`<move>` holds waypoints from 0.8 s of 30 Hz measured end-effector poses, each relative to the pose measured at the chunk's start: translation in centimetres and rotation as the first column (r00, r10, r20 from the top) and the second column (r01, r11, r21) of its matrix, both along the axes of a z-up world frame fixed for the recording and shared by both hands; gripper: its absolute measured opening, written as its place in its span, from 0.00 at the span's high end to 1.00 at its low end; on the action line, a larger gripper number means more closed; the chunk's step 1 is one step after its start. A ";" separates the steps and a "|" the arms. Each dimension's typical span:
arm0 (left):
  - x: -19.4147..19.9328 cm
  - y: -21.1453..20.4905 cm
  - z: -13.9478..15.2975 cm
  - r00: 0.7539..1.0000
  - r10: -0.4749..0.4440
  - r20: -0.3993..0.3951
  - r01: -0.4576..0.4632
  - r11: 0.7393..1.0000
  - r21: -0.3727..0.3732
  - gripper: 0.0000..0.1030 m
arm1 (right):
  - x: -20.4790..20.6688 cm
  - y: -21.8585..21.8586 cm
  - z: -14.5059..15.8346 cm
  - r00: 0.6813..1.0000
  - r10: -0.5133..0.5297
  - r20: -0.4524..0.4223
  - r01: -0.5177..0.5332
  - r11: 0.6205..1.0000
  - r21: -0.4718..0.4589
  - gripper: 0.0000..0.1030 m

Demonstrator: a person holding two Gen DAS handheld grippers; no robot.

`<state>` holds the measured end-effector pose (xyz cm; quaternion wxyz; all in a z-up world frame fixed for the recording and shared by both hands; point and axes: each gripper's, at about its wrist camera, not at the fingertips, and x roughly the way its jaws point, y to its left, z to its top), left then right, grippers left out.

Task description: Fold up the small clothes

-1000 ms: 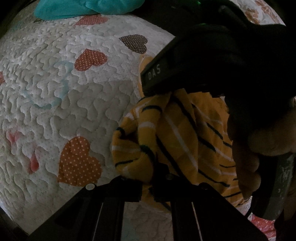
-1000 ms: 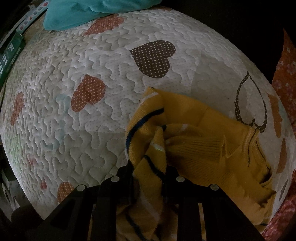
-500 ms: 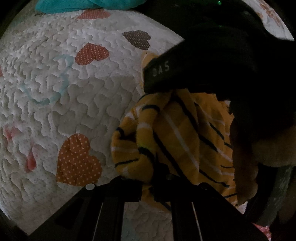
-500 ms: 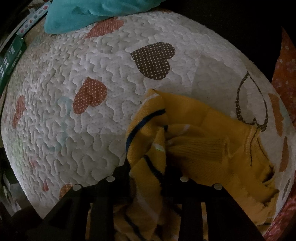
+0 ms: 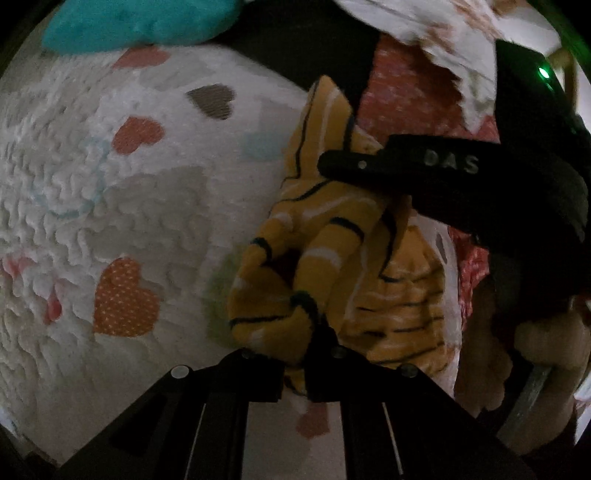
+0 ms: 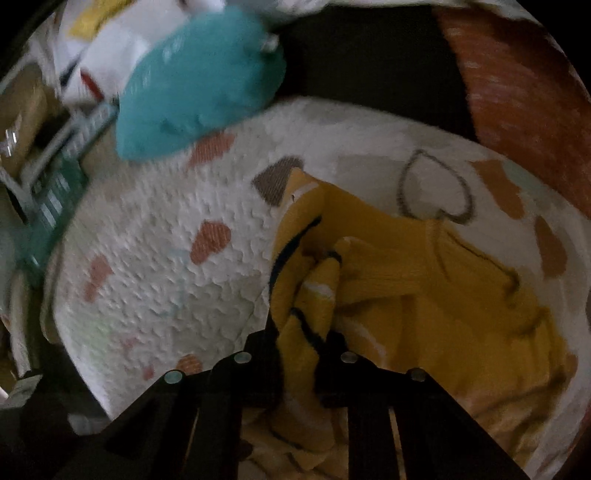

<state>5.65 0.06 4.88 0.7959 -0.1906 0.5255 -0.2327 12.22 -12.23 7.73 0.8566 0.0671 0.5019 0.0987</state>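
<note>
A small yellow striped sweater (image 5: 373,266) with dark and white lines hangs bunched above the white heart-print quilt (image 5: 155,206). My left gripper (image 5: 301,345) is shut on a folded edge of it. My right gripper (image 6: 299,350) is shut on another bunched edge of the sweater (image 6: 424,295), whose plain yellow body trails right onto the quilt (image 6: 177,280). The right gripper's black body (image 5: 461,177) crosses the left wrist view, over the sweater's top.
A teal cloth (image 6: 199,88) lies at the quilt's far edge, also in the left wrist view (image 5: 140,22). Orange-red patterned fabric (image 6: 524,96) lies at the right. Boxes and clutter (image 6: 48,155) sit beyond the quilt's left edge.
Both grippers have lifted, raising the sweater off the quilt. The quilt looks farther away and the right gripper sits higher in the left wrist view. Both stay shut on the cloth.
</note>
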 end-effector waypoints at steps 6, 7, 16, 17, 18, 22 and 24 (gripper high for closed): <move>-2.1 -5.1 3.3 0.995 -0.082 0.055 0.077 0.994 0.075 0.93 | -5.1 -6.7 2.0 0.984 -0.137 0.118 0.123 0.986 0.117 0.85; -2.6 -6.4 3.7 0.992 -0.104 0.065 0.098 0.991 0.095 0.93 | -5.7 -7.6 2.0 0.980 -0.154 0.129 0.138 0.982 0.129 0.85; -4.5 -16.0 3.3 0.970 -0.235 0.059 0.220 0.955 0.198 0.93 | -9.4 -19.0 -1.7 0.933 -0.354 0.072 0.303 0.876 0.376 0.85; -4.6 -16.9 3.2 0.969 -0.242 0.054 0.227 0.953 0.199 0.93 | -9.3 -20.4 -2.2 0.927 -0.374 0.041 0.323 0.848 0.420 0.85; -4.6 -17.5 3.1 0.968 -0.245 0.052 0.230 0.953 0.199 0.93 | -9.3 -21.6 -2.2 0.921 -0.388 0.032 0.332 0.826 0.456 0.85; -5.0 -20.1 2.8 0.964 -0.262 0.048 0.248 0.948 0.198 0.93 | -9.9 -23.5 -2.1 0.908 -0.417 0.026 0.361 0.814 0.455 0.86; -5.4 -21.3 2.7 0.960 -0.276 0.045 0.261 0.942 0.211 0.93 | -10.3 -24.1 -2.0 0.906 -0.423 0.032 0.368 0.820 0.438 0.86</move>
